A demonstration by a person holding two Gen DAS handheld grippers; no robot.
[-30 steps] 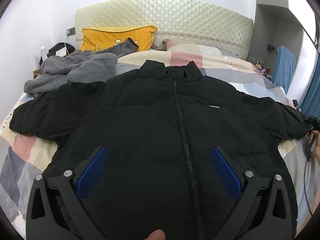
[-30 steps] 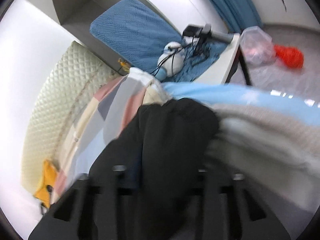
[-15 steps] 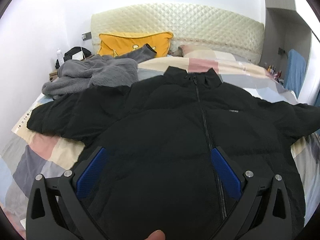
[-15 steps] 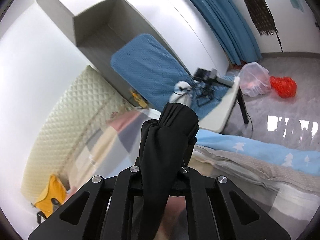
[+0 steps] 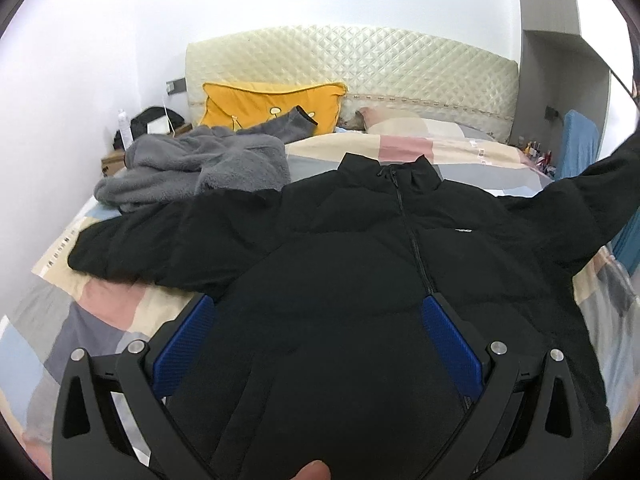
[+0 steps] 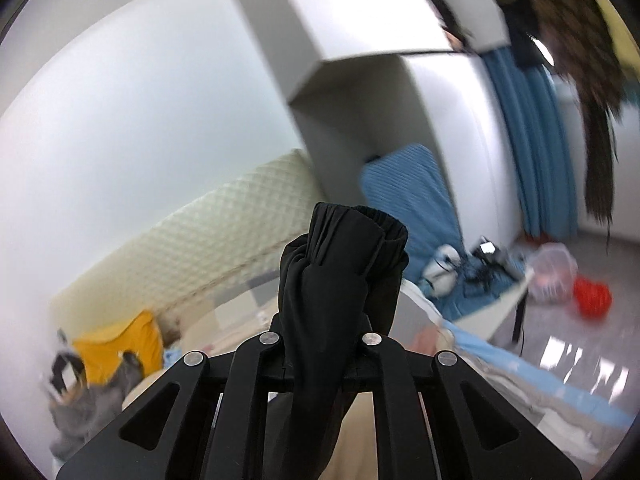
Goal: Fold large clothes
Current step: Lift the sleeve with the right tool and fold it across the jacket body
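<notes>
Patchwork bed is covered by black jacket, laid front-up, zipped, collar twd headboard. Grey fleece is piled beside jacket's shoulder. Left gripper is held wide apart over jacket body; right gripper is clamped on jacket cuff, sleeve raised.

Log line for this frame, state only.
left gripper: open, over black puffer jacket | right gripper: shut on jacket sleeve cuff, lifted | bed: patchwork quilt

the left wrist view is looking low from the bed's foot edge toward the quilted headboard. the right wrist view is tilting upward near the right edge, sharing that headboard and yellow pillow.
</notes>
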